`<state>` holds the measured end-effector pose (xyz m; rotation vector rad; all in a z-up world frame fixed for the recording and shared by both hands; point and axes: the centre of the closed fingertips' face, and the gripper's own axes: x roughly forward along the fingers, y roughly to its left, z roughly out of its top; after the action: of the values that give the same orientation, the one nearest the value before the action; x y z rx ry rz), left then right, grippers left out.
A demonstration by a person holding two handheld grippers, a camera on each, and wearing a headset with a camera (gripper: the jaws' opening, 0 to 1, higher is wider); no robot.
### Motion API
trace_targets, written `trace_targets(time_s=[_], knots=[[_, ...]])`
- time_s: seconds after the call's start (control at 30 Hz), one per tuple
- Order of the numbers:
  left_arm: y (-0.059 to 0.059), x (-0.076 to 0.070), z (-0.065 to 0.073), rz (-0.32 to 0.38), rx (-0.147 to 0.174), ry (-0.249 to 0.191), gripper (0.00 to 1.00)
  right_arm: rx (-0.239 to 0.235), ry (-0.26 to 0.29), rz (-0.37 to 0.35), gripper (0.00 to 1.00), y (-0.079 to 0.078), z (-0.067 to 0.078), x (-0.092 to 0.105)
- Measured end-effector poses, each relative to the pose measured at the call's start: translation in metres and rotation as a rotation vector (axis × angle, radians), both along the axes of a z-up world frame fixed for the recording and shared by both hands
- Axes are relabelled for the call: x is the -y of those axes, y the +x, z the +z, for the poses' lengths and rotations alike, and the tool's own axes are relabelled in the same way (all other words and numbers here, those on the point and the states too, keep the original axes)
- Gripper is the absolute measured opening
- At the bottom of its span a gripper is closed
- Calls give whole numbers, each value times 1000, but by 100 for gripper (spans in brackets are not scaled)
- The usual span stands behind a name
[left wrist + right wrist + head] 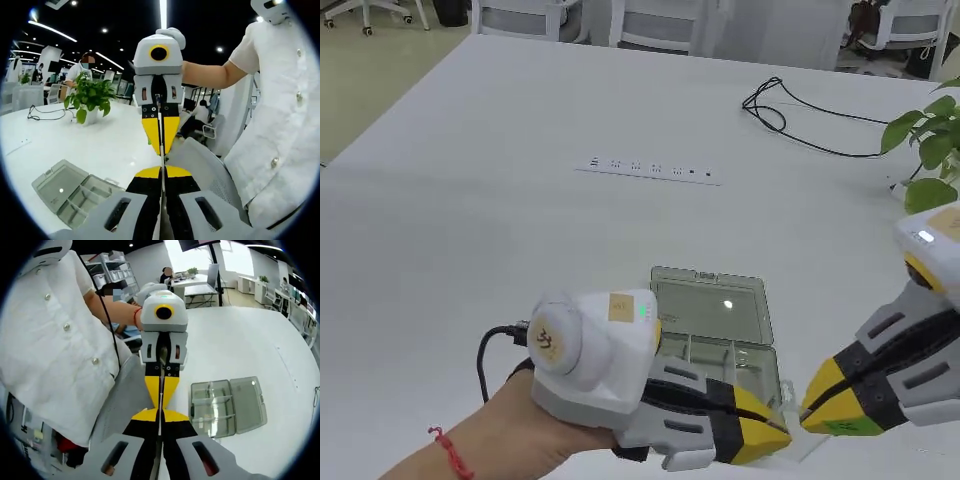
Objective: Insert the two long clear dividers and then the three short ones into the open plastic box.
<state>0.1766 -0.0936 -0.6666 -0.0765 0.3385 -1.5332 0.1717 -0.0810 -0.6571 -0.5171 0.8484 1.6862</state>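
Yellow tips are meeting nose to nose: we are holding the left gripper (772, 436) and the right gripper (808, 408) pointed straight at each other over the white table (470, 200), their tips almost touching. Each pair of jaws is sitting pressed together with no more than a hairline seam (whether something thin and clear is pinched in that seam, we cannot tell). The open plastic box (757, 362) is lying flat on the table just behind the left gripper's jaws in the head view, its lid (710, 305) folded back on the far side. In the left gripper view it is sitting low and to the left of the jaws, and in the right gripper view just to the right of them. Clear walls are already splitting its base into compartments, though we cannot count them surely. Our left hand (520, 430) is wrapping the left gripper's body. Well beyond the jaws a power strip (650, 170), a black cable (790, 115) and a leafy plant (925, 140) are resting on the table.
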Motion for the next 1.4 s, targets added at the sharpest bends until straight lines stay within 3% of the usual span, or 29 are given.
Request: trace_targets(time_s=[0.33,0.93,1.23,1.4], knots=[[1,-5,-8,21,14,29,0,18,-4,1,3,4,-1,-2],[13,-33,-24,129,1,74,18,76,-4,-24,3,26,1,-4],[20,-51,-33,193,-2,99,35,113,-14,-55,3,47,-3,-6],[26,-60,-41,233,6,117,50,141,-32,-67,3,60,-12,-11]])
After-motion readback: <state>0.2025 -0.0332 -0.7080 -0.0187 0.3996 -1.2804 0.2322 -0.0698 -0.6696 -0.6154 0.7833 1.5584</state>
